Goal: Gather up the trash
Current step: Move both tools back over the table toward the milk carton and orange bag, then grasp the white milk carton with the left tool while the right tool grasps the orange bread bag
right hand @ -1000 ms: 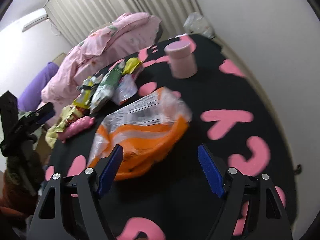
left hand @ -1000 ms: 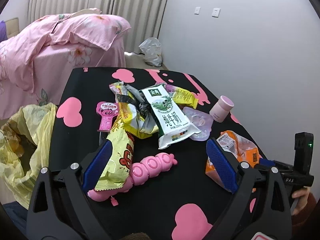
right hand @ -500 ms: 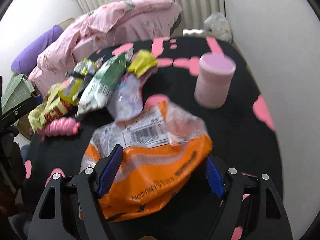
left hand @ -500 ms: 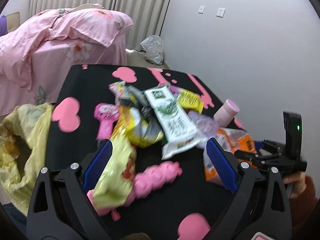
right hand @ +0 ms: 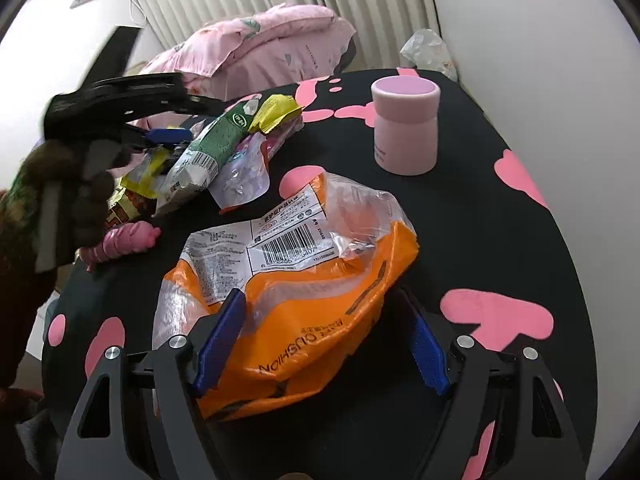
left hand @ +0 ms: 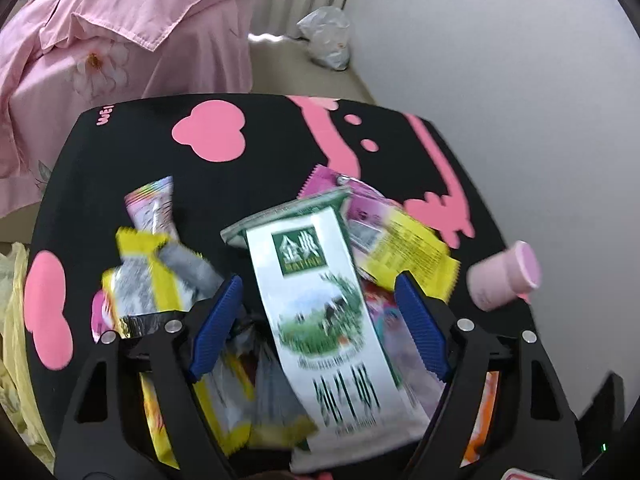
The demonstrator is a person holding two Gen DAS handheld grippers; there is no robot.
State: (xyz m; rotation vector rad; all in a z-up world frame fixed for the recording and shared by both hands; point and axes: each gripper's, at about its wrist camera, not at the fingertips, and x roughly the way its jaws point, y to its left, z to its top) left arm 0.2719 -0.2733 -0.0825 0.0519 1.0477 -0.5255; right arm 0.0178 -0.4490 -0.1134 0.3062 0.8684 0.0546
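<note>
Now the left gripper (left hand: 318, 326) straddles the green-and-white milk pouch (left hand: 326, 312) in the wrapper pile mid-table, jaws just narrowing but not pinching yet. Better to close squarely across its width. The right gripper (right hand: 320, 344) stands open astride the orange bag (right hand: 292, 316) near the table's front edge.

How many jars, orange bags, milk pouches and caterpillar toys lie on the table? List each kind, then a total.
Pale pink plastic jar: 1
Orange-and-clear crinkled plastic bag: 1
Green-and-white flat milk pouch: 1
Pink segmented caterpillar toy: 1
Total: 4
</note>
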